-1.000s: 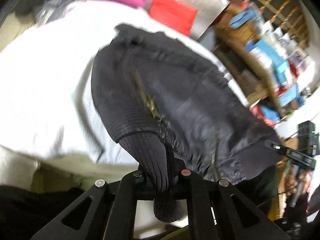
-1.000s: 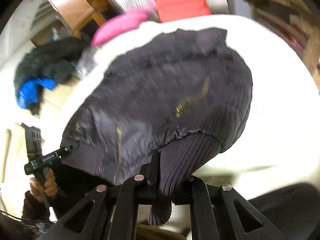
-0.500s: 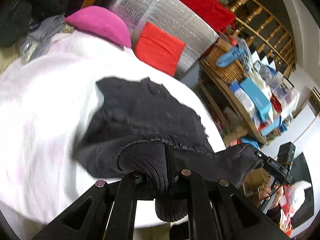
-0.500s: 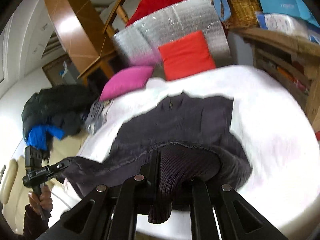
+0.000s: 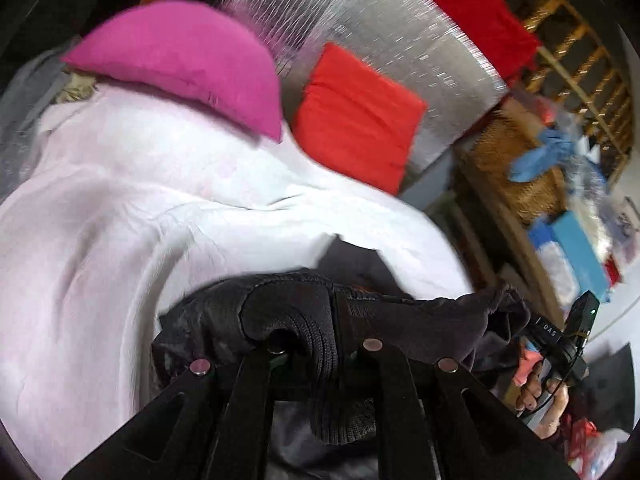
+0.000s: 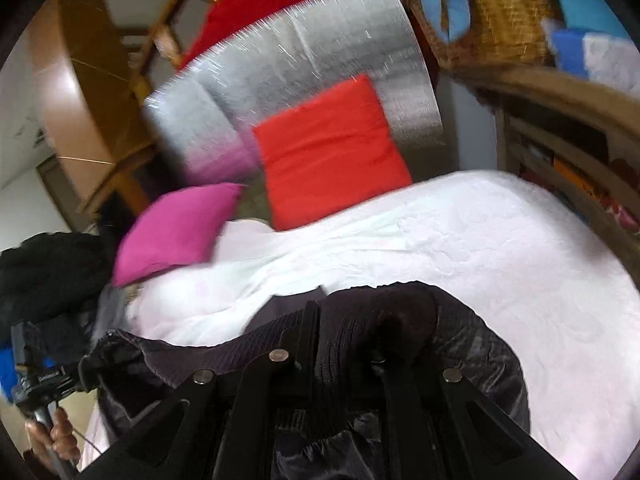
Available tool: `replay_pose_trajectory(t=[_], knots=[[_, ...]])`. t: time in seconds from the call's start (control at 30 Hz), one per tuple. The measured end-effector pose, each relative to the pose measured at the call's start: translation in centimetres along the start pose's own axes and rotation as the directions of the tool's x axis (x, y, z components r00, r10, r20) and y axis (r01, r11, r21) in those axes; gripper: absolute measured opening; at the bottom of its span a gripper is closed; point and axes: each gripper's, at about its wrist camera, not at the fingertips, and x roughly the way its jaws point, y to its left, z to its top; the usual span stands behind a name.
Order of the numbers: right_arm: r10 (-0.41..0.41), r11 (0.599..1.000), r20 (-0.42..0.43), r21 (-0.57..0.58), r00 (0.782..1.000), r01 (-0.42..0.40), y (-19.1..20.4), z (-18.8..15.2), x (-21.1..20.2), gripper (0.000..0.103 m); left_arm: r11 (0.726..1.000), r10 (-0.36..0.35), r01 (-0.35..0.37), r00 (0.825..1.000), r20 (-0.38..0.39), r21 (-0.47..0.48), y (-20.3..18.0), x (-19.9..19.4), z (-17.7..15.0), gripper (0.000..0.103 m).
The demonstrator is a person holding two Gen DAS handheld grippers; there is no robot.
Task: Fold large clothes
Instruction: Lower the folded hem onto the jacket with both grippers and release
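Dark quilted jacket [image 5: 420, 312] stretched over near edge of white bedsheet [image 5: 120, 240].
Left gripper [image 5: 320, 344] and right gripper [image 6: 340, 344] each clamp a ribbed cuff; far sheet open.

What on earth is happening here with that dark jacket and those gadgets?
A person is folding a dark jacket on a bed covered with a white sheet. Each hand holds a set of tongs: the left tongs and the right tongs are both shut on the jacket's ribbed knit edge, and the fabric stretches between them. A pink pillow and a red cushion sit at the far end of the bed.
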Motion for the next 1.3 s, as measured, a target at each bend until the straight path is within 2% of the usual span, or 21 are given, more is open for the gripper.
replay_pose_trajectory(t=[0.1,0.23,0.37,0.43,0.5,0.53,0.6,0.63,0.67,0.7,0.77,0.87,0.9,0.97,1.0,1.07,1.13,1.2,1.23,1.3], knots=[[-0.042,0.999,-0.053,0.032,0.998,0.044,-1.7,0.4,7.0,0.008,0.998,0.051,-0.052,0.997,-0.054,-0.032,2.7,6.1,1.4,0.009],[-0.074,0.992,-0.098,0.095,0.992,0.083,-4.5,-0.1,13.0,0.008,0.996,0.066,-0.069,0.995,-0.079,-0.047,4.7,10.5,1.9,0.009],[-0.059,0.979,-0.147,0.183,0.987,0.086,-6.9,-0.5,15.4,0.008,0.997,0.064,-0.066,0.996,-0.067,-0.026,4.6,11.9,2.4,0.012],[-0.024,0.97,-0.178,0.233,0.984,0.066,-7.7,-0.2,15.9,0.011,0.997,0.069,-0.072,0.994,-0.08,-0.041,4.7,12.3,2.6,0.013],[0.042,0.957,-0.178,0.29,0.983,0.012,-8.4,0.2,15.2,0.015,0.997,0.042,-0.048,0.995,-0.085,-0.068,5.0,11.8,2.4,0.013],[0.065,0.952,-0.169,0.305,0.984,-0.01,-8.5,0.4,14.8,0.022,0.996,0.025,-0.032,0.996,-0.084,-0.083,5.1,11.2,2.3,0.018],[0.106,0.939,-0.13,0.34,0.986,-0.056,-8.6,0.7,13.0,0.058,0.994,0.013,-0.02,0.998,-0.069,-0.109,5.1,9.6,1.8,0.036],[0.127,0.929,-0.083,0.358,0.988,-0.089,-8.6,0.9,11.3,0.089,0.994,0.014,-0.018,0.999,-0.043,-0.112,4.9,8.3,1.6,0.056],[0.141,0.922,-0.025,0.368,0.99,-0.122,-8.6,0.9,9.5,0.092,0.994,0.012,-0.013,1.0,-0.014,-0.11,4.6,7.0,1.5,0.074],[0.146,0.918,0.016,0.369,0.989,-0.142,-8.6,1.0,8.3,0.092,0.994,0.029,-0.026,0.999,0.021,-0.106,4.2,5.4,1.2,0.08],[0.158,0.918,0.067,0.357,0.985,-0.171,-8.3,1.1,5.0,0.092,0.993,0.066,-0.056,0.994,0.092,-0.105,3.4,2.1,0.4,0.083],[0.153,0.941,0.053,0.297,0.987,-0.162,-6.8,-0.4,0.9,0.092,0.991,0.077,-0.06,0.987,0.143,-0.12,2.1,-2.2,-2.7,0.084],[0.119,0.958,0.032,0.259,0.992,-0.123,-6.0,-1.4,-0.5,0.092,0.988,0.098,-0.079,0.984,0.148,-0.13,1.5,-3.4,-4.5,0.084],[0.058,0.973,0.01,0.221,0.998,-0.059,-5.3,-3.4,-2.4,0.092,0.981,0.154,-0.133,0.976,0.152,-0.142,0.7,-4.9,-7.6,0.085],[0.041,0.974,0.009,0.224,0.999,-0.042,-5.2,-4.7,-3.4,0.092,0.974,0.191,-0.165,0.967,0.17,-0.157,0.4,-5.6,-9.5,0.085],[0.061,0.961,0.018,0.269,0.998,-0.063,-5.3,-7.3,-5.2,0.092,0.959,0.25,-0.213,0.947,0.202,-0.186,0.1,-6.3,-12.3,0.085],[0.089,0.957,0.023,0.277,0.996,-0.092,-4.6,-9.6,-6.2,0.091,0.956,0.269,-0.237,0.943,0.194,-0.174,-0.3,-6.3,-13.7,0.085],[0.095,0.967,0.014,0.237,0.995,-0.096,-3.3,-10.8,-6.4,0.082,0.945,0.311,-0.285,0.934,0.174,-0.159,-0.8,-5.6,-14.1,0.085],[0.114,0.973,0.012,0.202,0.993,-0.114,-2.1,-11.5,-6.5,0.07,0.939,0.331,-0.308,0.929,0.166,-0.153,-0.8,-5.5,-14.3,0.085],[0.111,0.983,-0.009,0.147,0.994,-0.108,-0.5,-12.5,-6.5,0.064,0.919,0.387,-0.369,0.912,0.137,-0.141,-0.9,-4.3,-14.5,0.085]])
